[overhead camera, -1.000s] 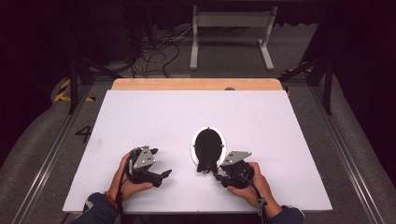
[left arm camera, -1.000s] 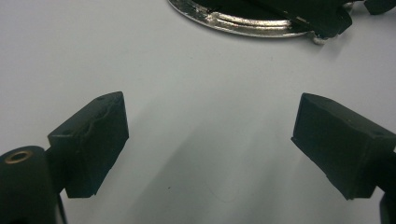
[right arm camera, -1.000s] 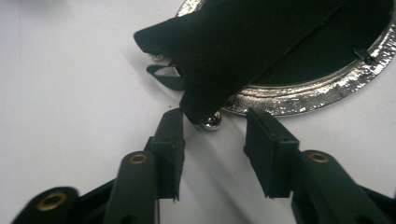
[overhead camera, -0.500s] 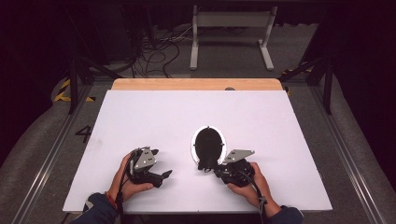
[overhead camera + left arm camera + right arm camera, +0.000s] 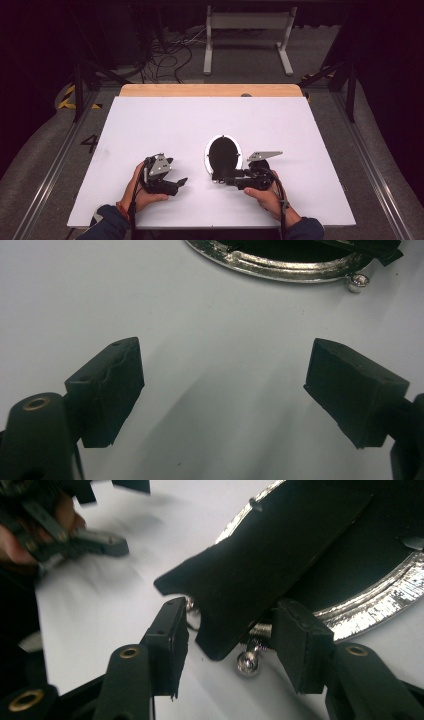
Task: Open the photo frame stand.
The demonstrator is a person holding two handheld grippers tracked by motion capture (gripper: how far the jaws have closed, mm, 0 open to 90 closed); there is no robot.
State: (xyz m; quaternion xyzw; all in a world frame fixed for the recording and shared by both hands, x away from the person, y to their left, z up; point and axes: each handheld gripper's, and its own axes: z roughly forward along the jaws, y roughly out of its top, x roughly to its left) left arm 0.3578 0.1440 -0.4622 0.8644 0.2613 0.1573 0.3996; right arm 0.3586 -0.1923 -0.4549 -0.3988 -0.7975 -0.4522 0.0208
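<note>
"Silver rim, black back: that's the oval frame (image 5: 223, 156) I'm working on. It lies flat near the middle of the counter (image 5: 150, 125), toward my side, backing up as far as I can tell."

"Where would you take it?"

"By the back stand (image 5: 260, 565), the stiff black flap slanting up off the backing. Its tip sits between the jaws of my right hand-held gripper (image 5: 230, 625), but those jaws have just been opening and the pads stand clear of it on both sides. So it's released, with the flap loose in the gap."

"Will the flap take a pinch?"

"I think so. It looks thin and rigid, like board, and I'd expect it to be hinged, so a pull should swing it rather than lift the frame. The rim looks polished and probably slippery, and a glass face underneath could crack, so I'd keep off the edge and move slowly. A small ball foot (image 5: 248, 663) sits right under the flap's tip, and I'd keep my pads off that."

"And your other hand?"

"My left hand-held gripper (image 5: 222, 385) rests on the counter well to the left of the frame. It points toward the frame and holds nothing. Its jaws are spread wide, though they have just been closing a touch."
</note>
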